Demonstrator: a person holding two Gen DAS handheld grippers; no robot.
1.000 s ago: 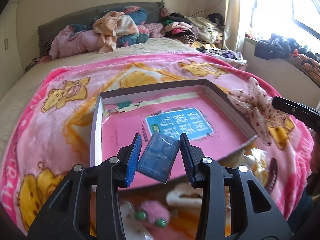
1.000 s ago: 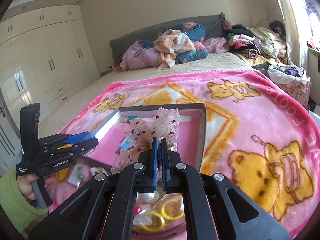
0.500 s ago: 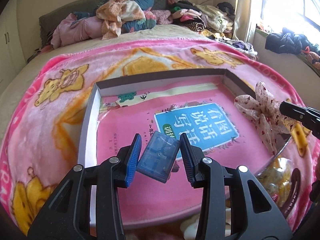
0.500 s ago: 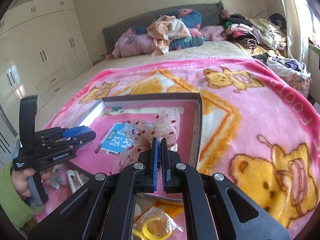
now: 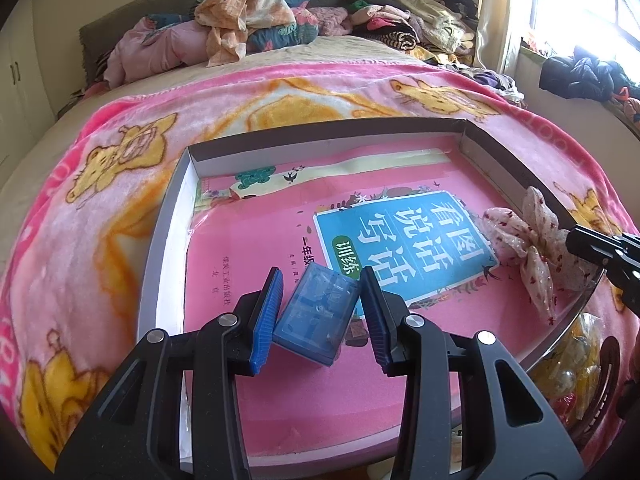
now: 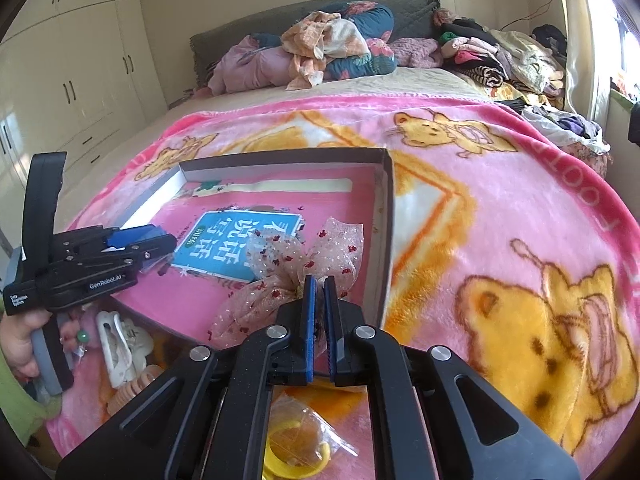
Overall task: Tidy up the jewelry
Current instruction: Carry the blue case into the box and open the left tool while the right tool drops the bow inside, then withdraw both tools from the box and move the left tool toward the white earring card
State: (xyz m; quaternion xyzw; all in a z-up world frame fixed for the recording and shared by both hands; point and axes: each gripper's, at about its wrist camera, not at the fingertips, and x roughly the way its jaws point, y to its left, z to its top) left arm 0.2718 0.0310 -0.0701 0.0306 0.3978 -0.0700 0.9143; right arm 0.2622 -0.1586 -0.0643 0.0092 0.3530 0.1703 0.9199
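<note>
A shallow grey box (image 5: 168, 248) with a pink book cover as its floor lies on the pink blanket; it also shows in the right wrist view (image 6: 386, 216). My left gripper (image 5: 320, 316) is shut on a small clear blue plastic case (image 5: 316, 320) and holds it tilted just above the box floor. My right gripper (image 6: 319, 292) is shut on a sheer pink hair bow with red dots (image 6: 304, 264) and holds it over the box's near right corner. The bow also shows in the left wrist view (image 5: 528, 240).
Near the box's front edge lie a white hair claw (image 6: 120, 340), a green bead item (image 6: 82, 336), and a clear bag of yellow rings (image 6: 296, 440). A bag of yellow pieces (image 5: 576, 356) lies at the right. Clothes are piled at the bed's head (image 6: 332, 52).
Both grippers have moved forward and lower over the box, carrying the blue case and the bow. The box now fills more of both views.
</note>
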